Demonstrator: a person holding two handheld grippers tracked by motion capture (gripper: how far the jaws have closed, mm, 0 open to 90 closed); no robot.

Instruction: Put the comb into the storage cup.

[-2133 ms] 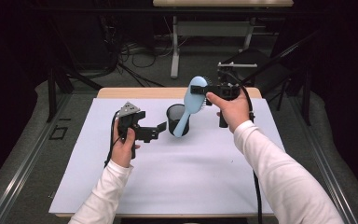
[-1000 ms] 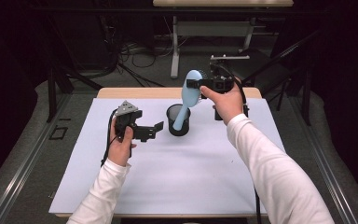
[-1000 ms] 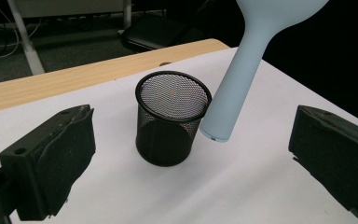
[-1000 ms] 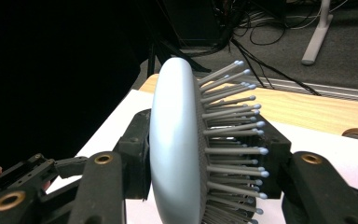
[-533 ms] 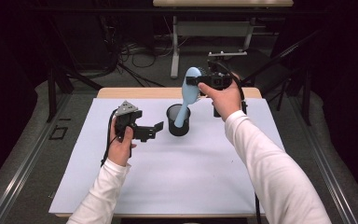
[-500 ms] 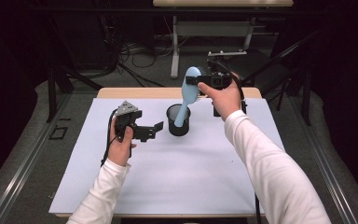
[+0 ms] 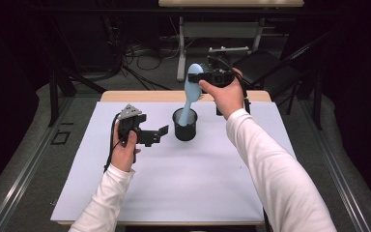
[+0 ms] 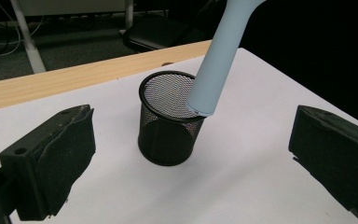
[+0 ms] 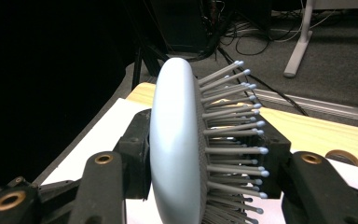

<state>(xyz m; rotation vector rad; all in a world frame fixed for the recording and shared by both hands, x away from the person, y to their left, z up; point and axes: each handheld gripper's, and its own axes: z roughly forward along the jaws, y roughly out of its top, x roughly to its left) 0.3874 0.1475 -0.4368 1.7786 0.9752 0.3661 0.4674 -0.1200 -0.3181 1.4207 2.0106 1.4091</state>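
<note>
A light blue hairbrush (image 7: 191,92) hangs handle-down over a black mesh cup (image 7: 185,124) near the table's far middle. My right gripper (image 7: 197,77) is shut on the brush head (image 9: 182,149), one pad on its smooth back and one among the bristles. The handle tip (image 8: 204,105) sits at the cup's rim (image 8: 168,77), just inside it. My left gripper (image 7: 158,135) rests low to the left of the cup, open, its jaws wide apart with nothing between them; the cup (image 8: 170,123) stands a little ahead of them.
A white sheet (image 7: 174,179) covers the table, with a bare wooden strip (image 7: 135,95) along the far edge. A desk frame, cables and a dark chair stand on the floor behind the table. A brown ring (image 9: 341,157) lies on the wood.
The right hand has lifted the brush and moved it toward the far side, turning it more upright, so the handle end now sits at the cup's mouth. The left hand has stayed put.
</note>
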